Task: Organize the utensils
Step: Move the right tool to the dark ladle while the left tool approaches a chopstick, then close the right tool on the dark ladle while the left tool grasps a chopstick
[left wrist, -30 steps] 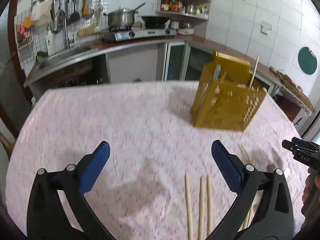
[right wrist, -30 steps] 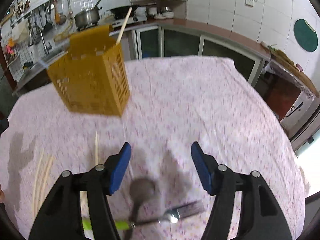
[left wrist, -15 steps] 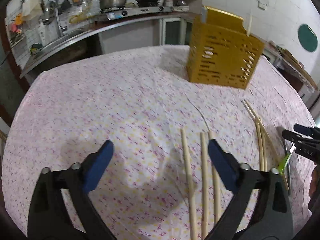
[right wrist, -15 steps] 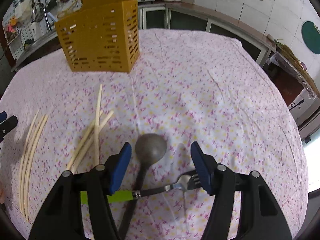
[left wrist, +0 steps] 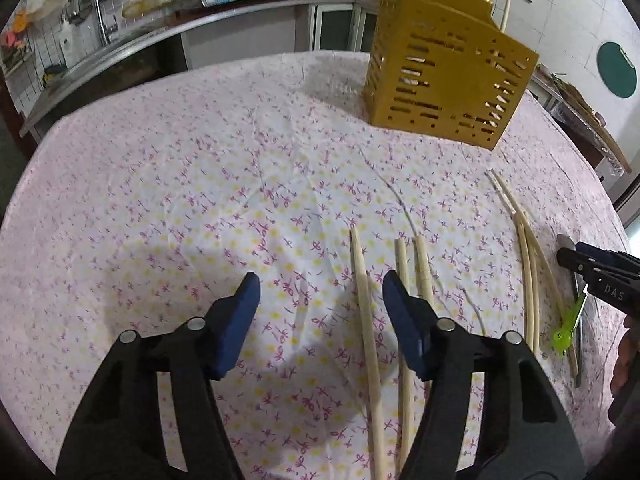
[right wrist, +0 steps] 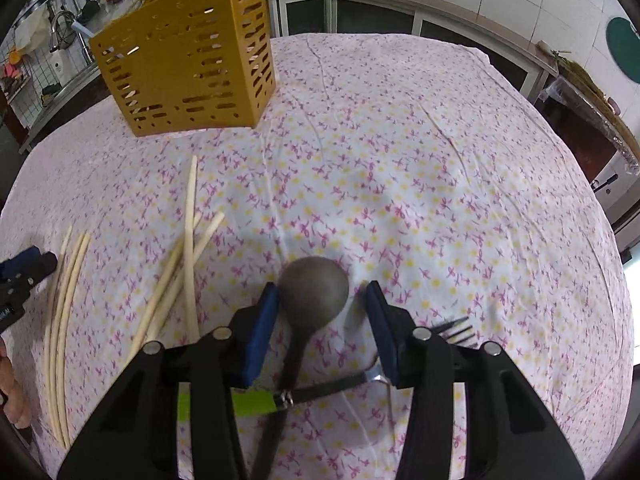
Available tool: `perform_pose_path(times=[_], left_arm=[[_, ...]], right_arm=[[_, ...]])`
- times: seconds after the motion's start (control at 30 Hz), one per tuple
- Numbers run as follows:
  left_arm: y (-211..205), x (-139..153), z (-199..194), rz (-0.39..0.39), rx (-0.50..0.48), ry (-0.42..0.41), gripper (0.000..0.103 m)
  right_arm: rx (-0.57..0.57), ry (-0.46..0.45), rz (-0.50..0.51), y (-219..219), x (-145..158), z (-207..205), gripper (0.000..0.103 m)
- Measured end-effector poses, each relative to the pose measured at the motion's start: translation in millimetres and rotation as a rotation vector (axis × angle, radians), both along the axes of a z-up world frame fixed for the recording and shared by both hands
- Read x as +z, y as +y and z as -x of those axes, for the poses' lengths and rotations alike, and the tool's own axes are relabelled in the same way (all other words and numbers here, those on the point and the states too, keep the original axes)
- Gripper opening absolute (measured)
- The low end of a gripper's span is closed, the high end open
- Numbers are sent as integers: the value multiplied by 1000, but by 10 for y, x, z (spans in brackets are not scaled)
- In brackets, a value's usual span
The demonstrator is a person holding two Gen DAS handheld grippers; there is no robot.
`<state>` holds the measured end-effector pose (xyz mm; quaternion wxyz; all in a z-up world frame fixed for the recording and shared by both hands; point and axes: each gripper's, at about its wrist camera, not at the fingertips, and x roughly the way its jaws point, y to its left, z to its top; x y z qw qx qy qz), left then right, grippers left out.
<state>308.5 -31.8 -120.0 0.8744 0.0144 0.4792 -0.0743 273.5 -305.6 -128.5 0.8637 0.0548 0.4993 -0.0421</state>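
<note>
Furthest left, low over the flowered tablecloth (left wrist: 180, 180): left gripper (left wrist: 320, 280), tilted downward, blue pads half spread after just closing in, pinching nothing. Between those pads, close to the right-hand one: the leftmost chopstick (left wrist: 366, 320) of three pale chopsticks (left wrist: 404, 264) lying nearly side by side on the cloth. The other two just beyond that pad, partly hidden under the finger. Impossible to tell whether the fingertips reach the cloth.

Further right, apart from the first three: a loose bunch of thinner chopsticks (right wrist: 188, 260), crossing one another, tips toward the far side of the table.

Behind, toward the far edge of the cloth: yellow holder (right wrist: 188, 68), slotted walls, standing upright, with a single chopstick (left wrist: 505, 12) leaning out of its top. Beyond it, a kitchen counter (left wrist: 120, 52).

Right again: right gripper (right wrist: 322, 290), also tilted downward, jaws narrowed after just closing in but not pressed together. Between them, the round bowl of a dark ladle (right wrist: 314, 292), flat on the cloth, just beside the left pad, a clear gap to the right pad; not clamped. Handle of the ladle running back under the gripper.

Across that handle: a fork (right wrist: 456, 330) with a green grip, tines poking out past the right finger.
</note>
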Motion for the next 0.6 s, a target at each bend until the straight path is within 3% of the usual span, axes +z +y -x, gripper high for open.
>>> perform_pose_path(times=[0.17,0.43,0.6], left_arm=[[-103,-99,-83,-34,-3,18,56],[-151,-109,-189,-59,-6,28,47],[-156,-79,-169,-50,-26,25,23]], right_arm=[[-4,4,-15,-16,15,-85,37],[-7,5,-39,-62,24,-130,36],[-16,-10,-64,-153,51,-135,36]])
